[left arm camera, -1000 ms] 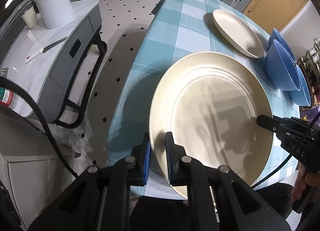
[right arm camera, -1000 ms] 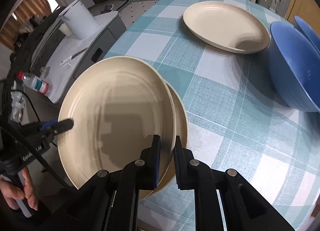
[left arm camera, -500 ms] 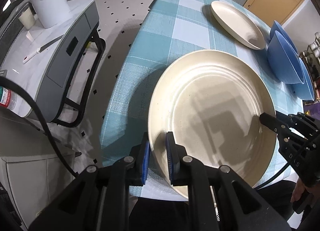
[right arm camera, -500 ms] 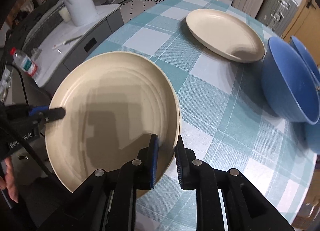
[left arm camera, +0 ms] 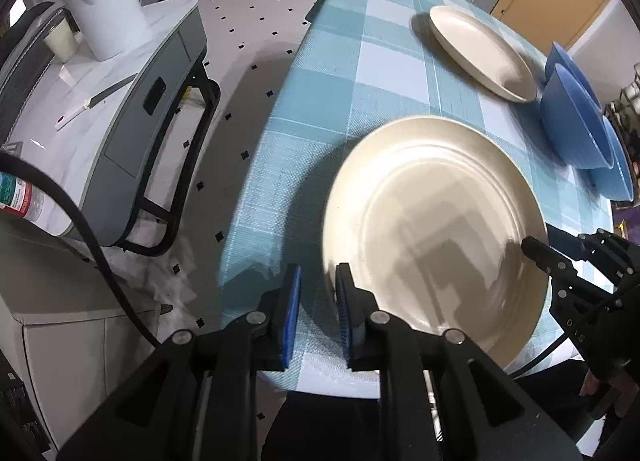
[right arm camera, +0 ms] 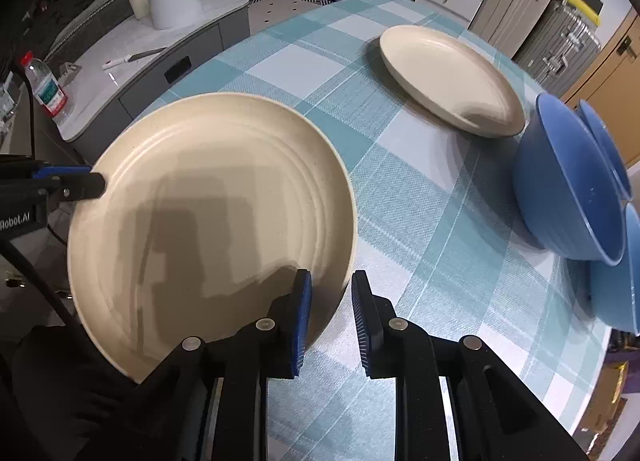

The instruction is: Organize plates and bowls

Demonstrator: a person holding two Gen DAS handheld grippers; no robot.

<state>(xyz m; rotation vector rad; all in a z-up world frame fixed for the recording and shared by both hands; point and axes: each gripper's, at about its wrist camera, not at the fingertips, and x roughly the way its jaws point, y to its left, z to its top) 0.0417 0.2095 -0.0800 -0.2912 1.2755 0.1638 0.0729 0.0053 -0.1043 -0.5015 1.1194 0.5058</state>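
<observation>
Round worktop (right arm camera: 420,197) under teal checked cloth, in a cluttered room with a grey side cabinet (left arm camera: 120,101) off its edge. Large cream plate (right arm camera: 208,221) at the near edge: rigid, smooth, probably breakable, best pinched by the rim. Second cream plate (right arm camera: 448,77) toward the far edge, blue bowls (right arm camera: 568,189) beside it. Left gripper (left arm camera: 316,309) and right gripper (right arm camera: 330,313): fingers just been opening, narrowly parted astride the rim, no longer pinching.

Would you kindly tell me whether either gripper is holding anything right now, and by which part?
Nothing is gripped: both grippers' jaws have just been opening, so the left gripper and right gripper only straddle opposite rims of the cream plate.
</observation>
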